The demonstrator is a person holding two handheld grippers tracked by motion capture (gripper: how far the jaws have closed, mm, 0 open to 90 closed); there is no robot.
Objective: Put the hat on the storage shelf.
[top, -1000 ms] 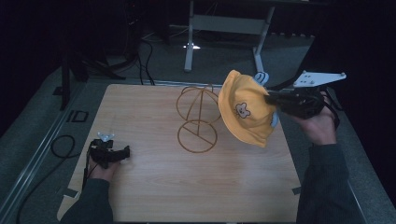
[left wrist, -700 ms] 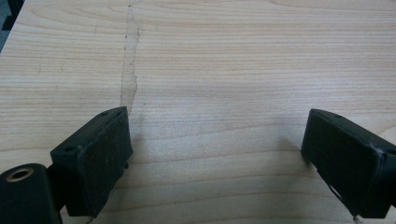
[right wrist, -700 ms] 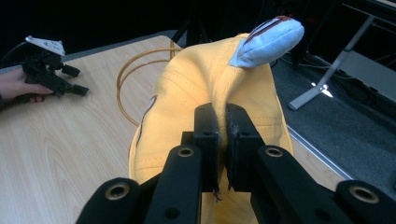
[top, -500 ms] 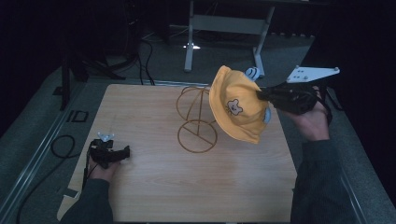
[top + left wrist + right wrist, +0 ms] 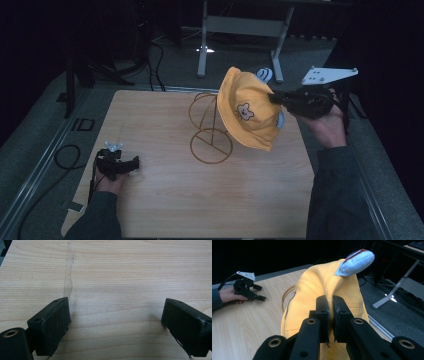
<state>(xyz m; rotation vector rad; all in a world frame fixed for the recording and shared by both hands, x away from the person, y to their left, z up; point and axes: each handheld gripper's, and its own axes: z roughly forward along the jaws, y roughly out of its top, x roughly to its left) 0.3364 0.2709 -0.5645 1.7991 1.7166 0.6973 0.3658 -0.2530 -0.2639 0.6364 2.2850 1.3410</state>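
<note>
Right gripper (image 5: 274, 98) fingers pinch the yellow hat (image 5: 248, 116), held raised beside the wire stand (image 5: 212, 127). Left gripper (image 5: 131, 165) rests low on the table (image 5: 165, 200), jaws wide. The right gripper view shows the hat's blue ear (image 5: 355, 262).

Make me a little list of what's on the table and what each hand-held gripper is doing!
table: light wooden table
hat: yellow hat with a little bear face, held up in the air beside the wire stand
hat ear: light blue ear on the hat's top
stand: thin wire stand with round loops, standing on the table, nothing on it yet
right hand-held gripper: jaws pinched on the hat's fabric
left hand-held gripper: jaws apart, nothing between them, low over bare wood
</note>
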